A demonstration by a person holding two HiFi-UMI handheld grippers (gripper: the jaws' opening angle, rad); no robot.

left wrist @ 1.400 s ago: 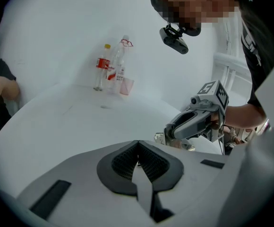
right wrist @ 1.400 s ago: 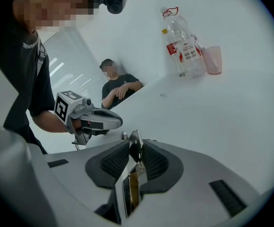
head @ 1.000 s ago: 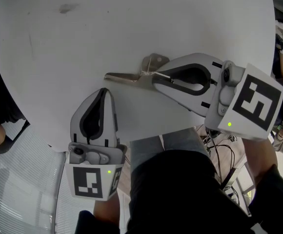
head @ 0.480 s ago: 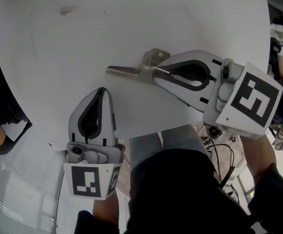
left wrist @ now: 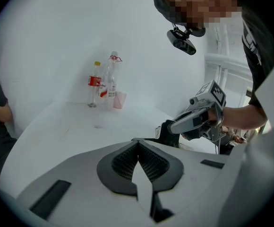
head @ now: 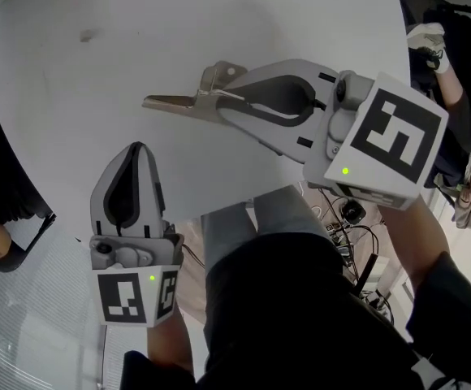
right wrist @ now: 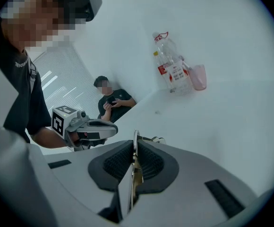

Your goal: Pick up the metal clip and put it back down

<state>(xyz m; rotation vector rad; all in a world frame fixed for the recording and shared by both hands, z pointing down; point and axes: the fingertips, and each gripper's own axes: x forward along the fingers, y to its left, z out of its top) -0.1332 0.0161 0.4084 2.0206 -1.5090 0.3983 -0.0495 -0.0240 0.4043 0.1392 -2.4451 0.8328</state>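
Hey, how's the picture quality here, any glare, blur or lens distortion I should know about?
Head view: soft, even light on the white table, no hard glare, and the metal clip reads sharp. Left gripper view: strong fisheye bend with dark corners; the far bottles look slightly soft. Right gripper view: same fisheye vignette, clip edge-on between the right gripper's jaws.

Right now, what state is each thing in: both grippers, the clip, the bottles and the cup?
Right gripper: shut on the clip.
Clip: pinched between the jaws, sticking out past their tips.
Left gripper: shut, nothing between the jaws.
Bottles: standing upright at the table's far side.
Cup: upright beside the bottles.
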